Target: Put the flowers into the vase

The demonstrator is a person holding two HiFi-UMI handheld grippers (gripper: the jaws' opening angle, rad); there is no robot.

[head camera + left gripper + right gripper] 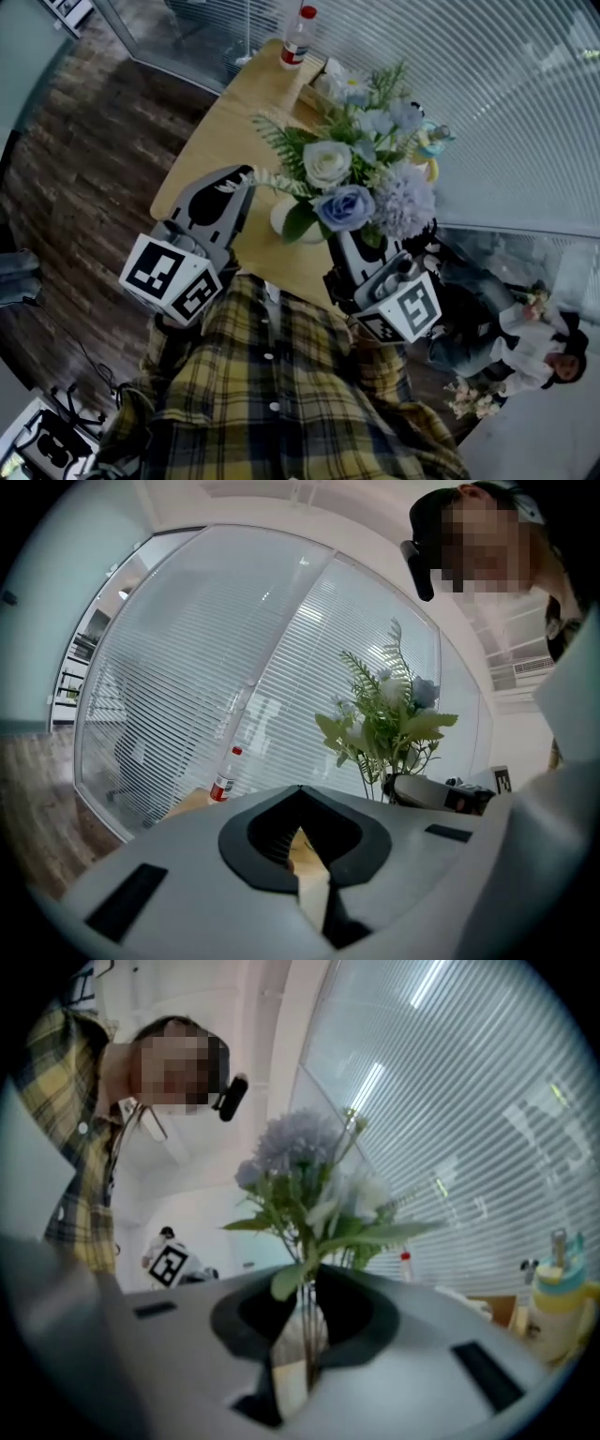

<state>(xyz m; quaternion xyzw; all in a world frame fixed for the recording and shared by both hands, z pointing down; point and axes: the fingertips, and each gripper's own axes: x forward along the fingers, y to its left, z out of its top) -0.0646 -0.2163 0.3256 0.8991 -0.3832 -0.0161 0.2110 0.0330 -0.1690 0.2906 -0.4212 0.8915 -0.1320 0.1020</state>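
A bouquet (352,183) of a white rose, a blue rose, a mauve pompom bloom and fern leaves hangs over the wooden table (220,122). My right gripper (354,246) is shut on its stems (307,1321), which run up between the pads. The white vase (279,217) stands just left of that gripper, half hidden by the leaves; I cannot tell whether the stems are inside it. On the vase's left side my left gripper (246,174) is level and shut, with nothing in it, its tip beside a fern frond. The bouquet (389,719) shows to the right in the left gripper view.
A clear bottle with a red cap (296,37) stands at the table's far end, with more white flowers (342,84) and a yellow and teal cup (431,145) nearby. Glass walls with blinds run behind the table. Another person (534,342) sits at the right.
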